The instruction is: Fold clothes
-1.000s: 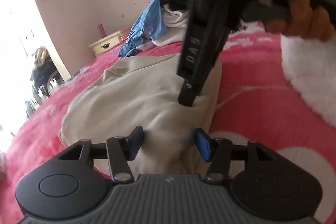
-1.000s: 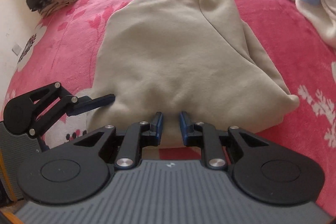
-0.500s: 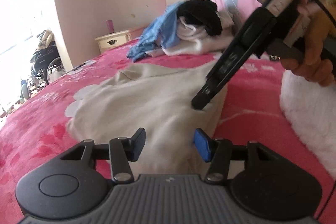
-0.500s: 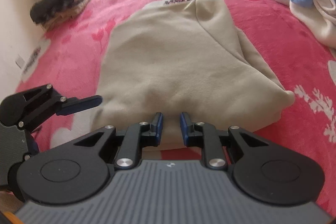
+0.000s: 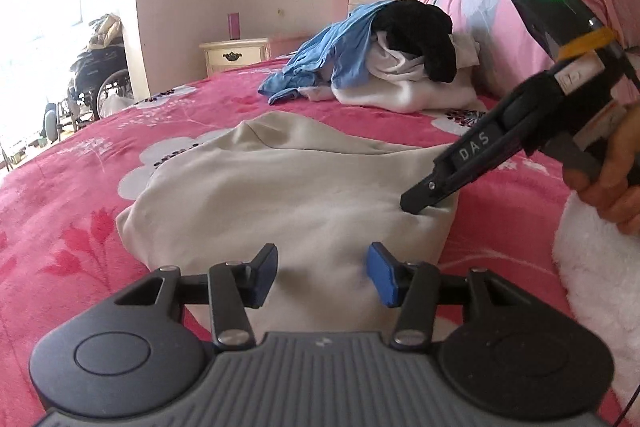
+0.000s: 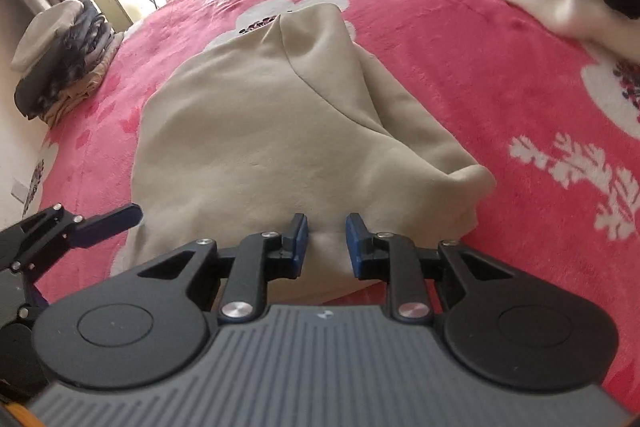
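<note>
A beige garment (image 5: 288, 195) lies folded on the pink bedspread; it also shows in the right wrist view (image 6: 280, 131). My left gripper (image 5: 322, 273) is open, its blue pads either side of the garment's near edge. My right gripper (image 6: 326, 241) is shut on a pinch of the beige garment's near edge. In the left wrist view the right gripper (image 5: 416, 205) comes in from the right, its tip on the garment's right corner. In the right wrist view the left gripper's fingers (image 6: 108, 221) show at the far left beside the garment.
A heap of blue, white and black clothes (image 5: 384, 59) lies at the head of the bed, near a pink pillow (image 5: 500, 11). A stack of folded clothes (image 6: 64, 59) sits at the bed's left edge. A cream nightstand (image 5: 236, 55) stands by the wall. A white fluffy item (image 5: 600, 267) lies at right.
Both grippers dropped lower toward the bed, flattening the view. The right gripper stayed pinched on the garment edge; the left stayed open at the near edge.
</note>
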A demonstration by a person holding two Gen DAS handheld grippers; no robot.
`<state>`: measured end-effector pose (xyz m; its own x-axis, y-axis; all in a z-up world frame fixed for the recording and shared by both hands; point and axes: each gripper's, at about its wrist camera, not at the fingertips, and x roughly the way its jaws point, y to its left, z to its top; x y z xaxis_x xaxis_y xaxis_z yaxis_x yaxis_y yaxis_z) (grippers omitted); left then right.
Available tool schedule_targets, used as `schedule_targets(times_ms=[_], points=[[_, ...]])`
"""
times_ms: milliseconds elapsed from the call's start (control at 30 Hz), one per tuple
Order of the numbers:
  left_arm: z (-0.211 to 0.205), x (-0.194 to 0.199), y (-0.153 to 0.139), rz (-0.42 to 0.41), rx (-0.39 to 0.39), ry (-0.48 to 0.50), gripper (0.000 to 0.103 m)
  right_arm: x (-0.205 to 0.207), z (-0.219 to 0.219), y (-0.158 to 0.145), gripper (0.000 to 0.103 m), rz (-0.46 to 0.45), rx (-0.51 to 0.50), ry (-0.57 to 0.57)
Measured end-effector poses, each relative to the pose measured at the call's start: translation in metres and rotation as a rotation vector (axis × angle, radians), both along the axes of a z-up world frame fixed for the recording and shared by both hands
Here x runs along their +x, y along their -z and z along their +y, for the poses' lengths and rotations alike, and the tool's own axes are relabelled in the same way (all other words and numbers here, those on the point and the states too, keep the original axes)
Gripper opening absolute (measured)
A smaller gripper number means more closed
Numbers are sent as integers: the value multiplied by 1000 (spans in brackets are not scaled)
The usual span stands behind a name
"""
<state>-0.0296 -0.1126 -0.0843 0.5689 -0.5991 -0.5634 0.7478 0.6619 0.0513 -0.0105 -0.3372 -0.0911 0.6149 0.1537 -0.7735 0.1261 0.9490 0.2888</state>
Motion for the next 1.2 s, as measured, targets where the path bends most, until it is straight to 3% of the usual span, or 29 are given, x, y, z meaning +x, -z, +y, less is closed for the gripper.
schedule_targets(times_ms=[1100,1200], points=[[0,-1,1,19,-1,-30,51,-7,2,2,21,-34,-12,0],[2,0,1,25,-3,-29,51,-14,0,-9,22,-103,-31,20]])
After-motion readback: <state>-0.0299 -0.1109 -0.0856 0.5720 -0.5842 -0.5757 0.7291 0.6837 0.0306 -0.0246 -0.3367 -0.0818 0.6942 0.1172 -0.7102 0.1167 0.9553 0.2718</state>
